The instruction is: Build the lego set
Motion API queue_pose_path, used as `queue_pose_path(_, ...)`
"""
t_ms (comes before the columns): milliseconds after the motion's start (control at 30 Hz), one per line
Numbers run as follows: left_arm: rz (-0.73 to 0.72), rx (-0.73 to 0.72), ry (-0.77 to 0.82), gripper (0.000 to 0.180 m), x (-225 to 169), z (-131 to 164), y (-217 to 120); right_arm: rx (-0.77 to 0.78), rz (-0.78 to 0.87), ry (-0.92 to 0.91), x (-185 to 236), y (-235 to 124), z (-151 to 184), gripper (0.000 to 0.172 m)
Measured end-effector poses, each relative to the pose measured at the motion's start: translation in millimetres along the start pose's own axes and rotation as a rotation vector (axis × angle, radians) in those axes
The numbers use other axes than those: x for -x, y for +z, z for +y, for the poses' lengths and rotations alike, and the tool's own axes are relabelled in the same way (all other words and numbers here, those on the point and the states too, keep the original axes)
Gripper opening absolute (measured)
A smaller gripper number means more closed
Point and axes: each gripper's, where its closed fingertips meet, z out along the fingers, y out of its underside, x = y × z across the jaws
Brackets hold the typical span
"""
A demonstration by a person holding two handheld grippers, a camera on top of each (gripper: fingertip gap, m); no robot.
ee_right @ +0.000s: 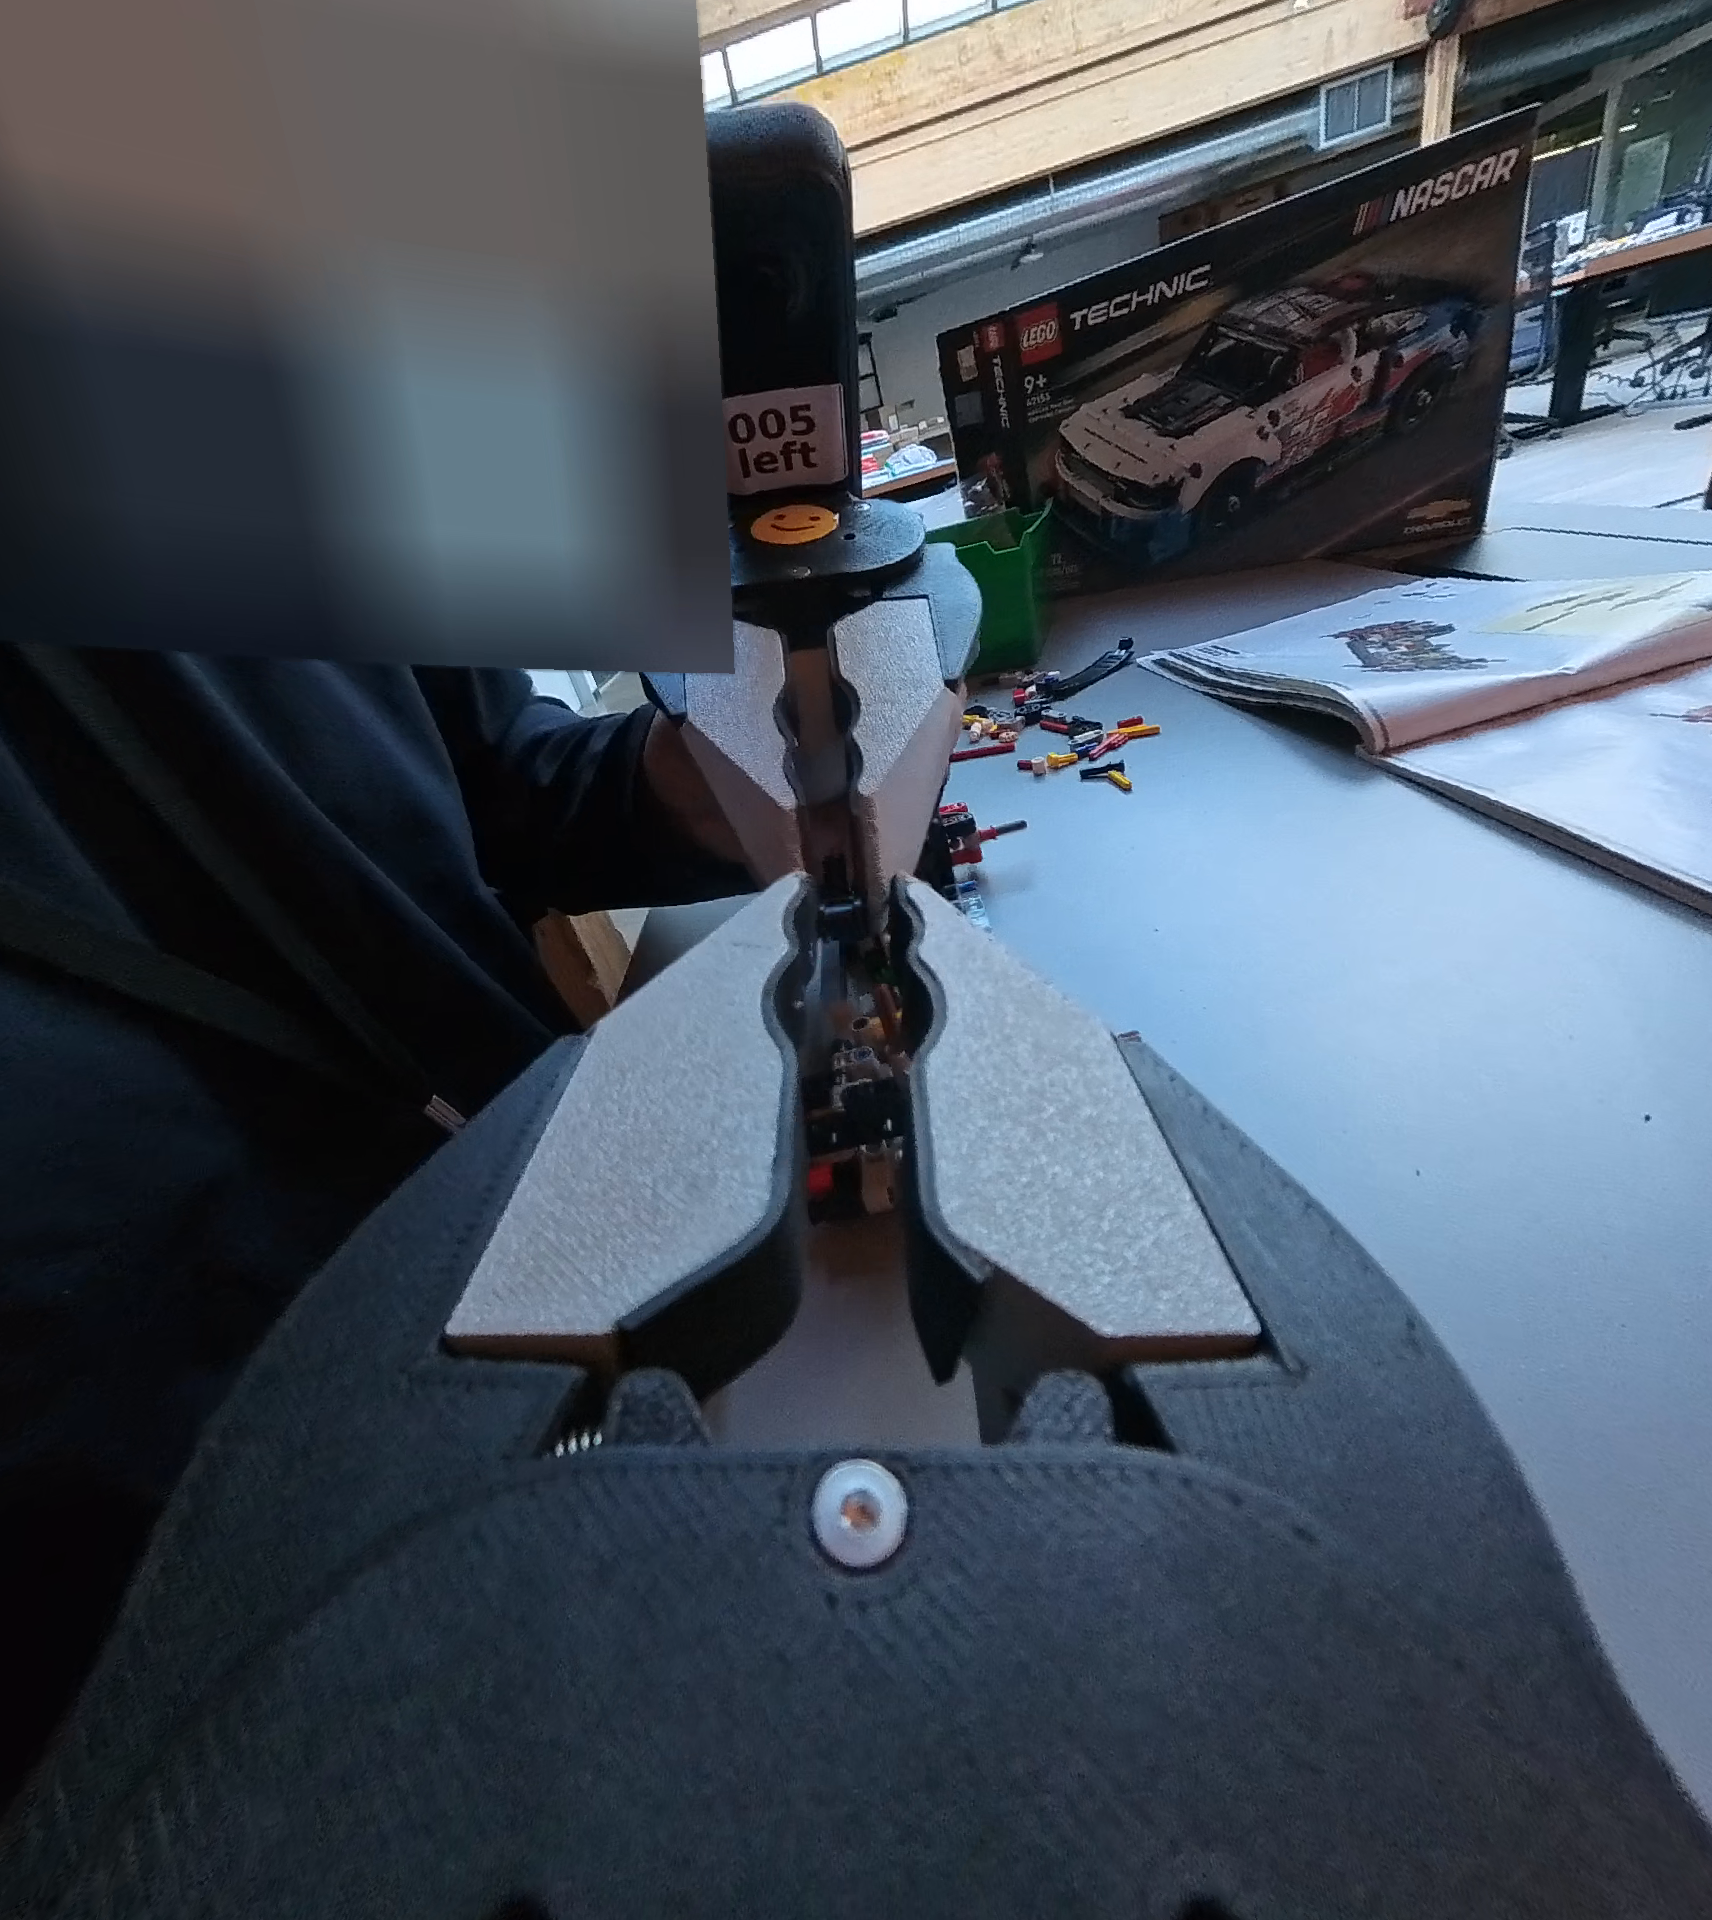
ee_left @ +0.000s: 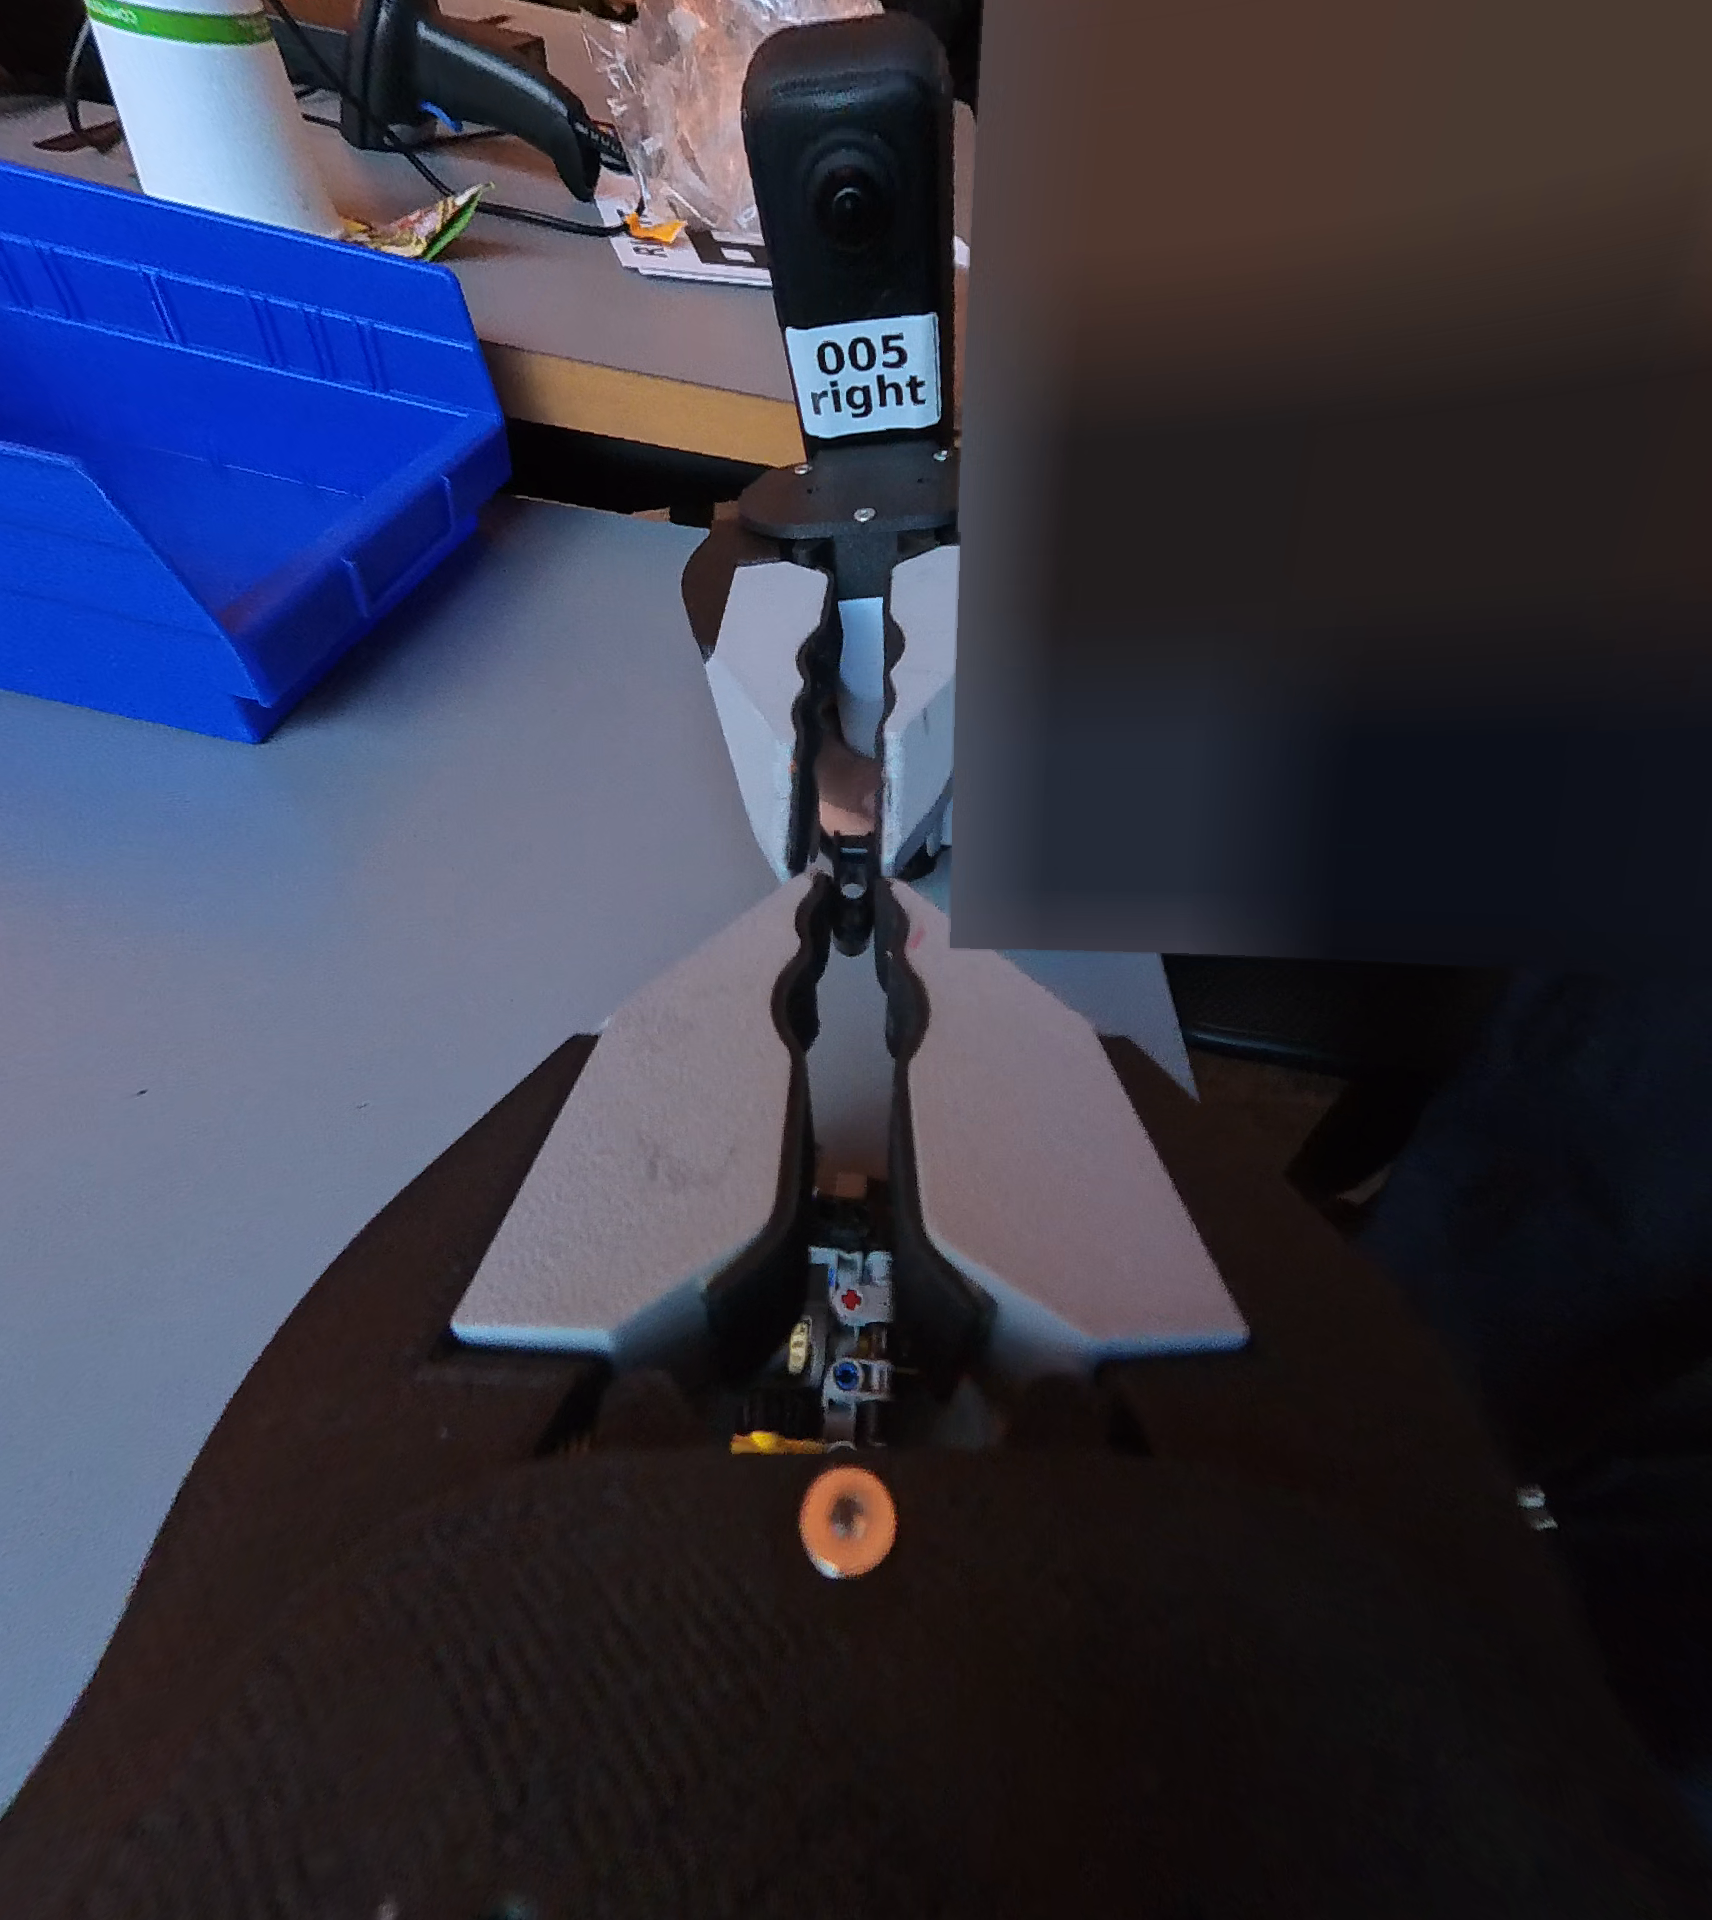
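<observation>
Since the two claws are pointed nose to nose just inside the table's [ee_right: 1351,1039] near edge, the left claw [ee_left: 850,920] is seen pinched on a small black piece [ee_left: 850,883]. It's probably kept up there so it can be got at from both ends. The right claw [ee_right: 850,909] is set around the same piece, nearly closed, but contact can't be made out tbh. A multicoloured build [ee_right: 852,1122] is glimpsed under the tips. Farther in from that edge, loose parts [ee_right: 1070,738] are scattered, a booklet [ee_right: 1517,665] is left open, and a blue bin [ee_left: 156,436] is parked.
</observation>
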Motion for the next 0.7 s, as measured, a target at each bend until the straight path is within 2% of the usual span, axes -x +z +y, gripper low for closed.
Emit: queue_pose_path(700,-0.002,-0.018,-0.04,0.006,9.4,-2.0,-3.7,-0.024,0.039,0.008,-8.3,-1.5,-4.0,0.004)
